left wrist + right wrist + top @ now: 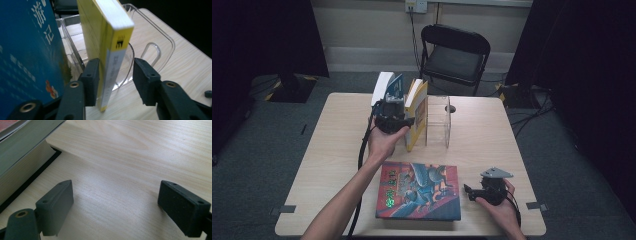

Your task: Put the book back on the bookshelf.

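Note:
A yellow book (110, 37) stands upright in a clear plastic rack (160, 47), beside a blue book (27, 50) that leans at the rack's left end. My left gripper (115, 68) straddles the yellow book's spine: the left pad touches the cover, the right pad stands off with a gap, so the jaws are open. From above, the left gripper (393, 120) is at the rack (439, 122) in mid-table. A large red and blue picture book (419, 190) lies flat near the front edge. My right gripper (469, 192) rests open just right of it, nothing between its jaws (116, 192).
The wooden table (342, 135) has bare room to the left and right of the rack. A black folding chair (454, 55) stands behind the far edge. The thick page edge of the large book (22, 162) lies close to the right gripper's left jaw.

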The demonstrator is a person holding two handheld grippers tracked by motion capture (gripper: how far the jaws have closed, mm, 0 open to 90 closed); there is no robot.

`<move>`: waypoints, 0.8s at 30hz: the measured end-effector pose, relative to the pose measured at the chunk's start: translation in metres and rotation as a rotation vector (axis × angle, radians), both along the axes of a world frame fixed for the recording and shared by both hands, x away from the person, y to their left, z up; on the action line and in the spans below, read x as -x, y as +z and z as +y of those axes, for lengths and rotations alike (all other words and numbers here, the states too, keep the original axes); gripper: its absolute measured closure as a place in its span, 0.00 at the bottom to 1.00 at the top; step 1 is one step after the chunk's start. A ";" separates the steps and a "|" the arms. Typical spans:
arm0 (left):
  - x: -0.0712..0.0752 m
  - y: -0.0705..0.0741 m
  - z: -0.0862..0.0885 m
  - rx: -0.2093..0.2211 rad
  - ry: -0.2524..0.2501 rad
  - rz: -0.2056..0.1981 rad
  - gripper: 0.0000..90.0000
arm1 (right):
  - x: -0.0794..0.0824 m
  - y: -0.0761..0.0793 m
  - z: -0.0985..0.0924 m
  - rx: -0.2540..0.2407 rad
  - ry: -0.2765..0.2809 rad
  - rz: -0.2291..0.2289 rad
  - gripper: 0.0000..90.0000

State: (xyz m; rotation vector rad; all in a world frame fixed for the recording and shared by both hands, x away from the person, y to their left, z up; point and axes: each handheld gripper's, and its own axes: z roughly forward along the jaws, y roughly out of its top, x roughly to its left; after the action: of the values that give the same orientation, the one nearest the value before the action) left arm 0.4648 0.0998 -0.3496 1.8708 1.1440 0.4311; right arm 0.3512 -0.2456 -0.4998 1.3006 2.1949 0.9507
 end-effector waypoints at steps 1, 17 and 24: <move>0.001 -0.003 0.000 0.003 0.002 -0.010 0.68 | 0.000 0.000 0.000 0.000 0.000 -0.001 0.14; 0.006 -0.022 -0.020 0.042 -0.146 -0.079 0.62 | 0.000 0.000 0.000 0.000 0.000 0.000 0.14; 0.009 -0.029 -0.021 0.071 -0.169 -0.075 0.58 | 0.000 0.000 0.000 0.000 0.000 0.001 0.14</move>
State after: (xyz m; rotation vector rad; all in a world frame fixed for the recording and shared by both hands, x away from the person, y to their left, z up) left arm 0.4559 0.0788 -0.3786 1.8561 0.9312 0.3573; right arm 0.3512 -0.2455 -0.4998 1.3019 2.1950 0.9505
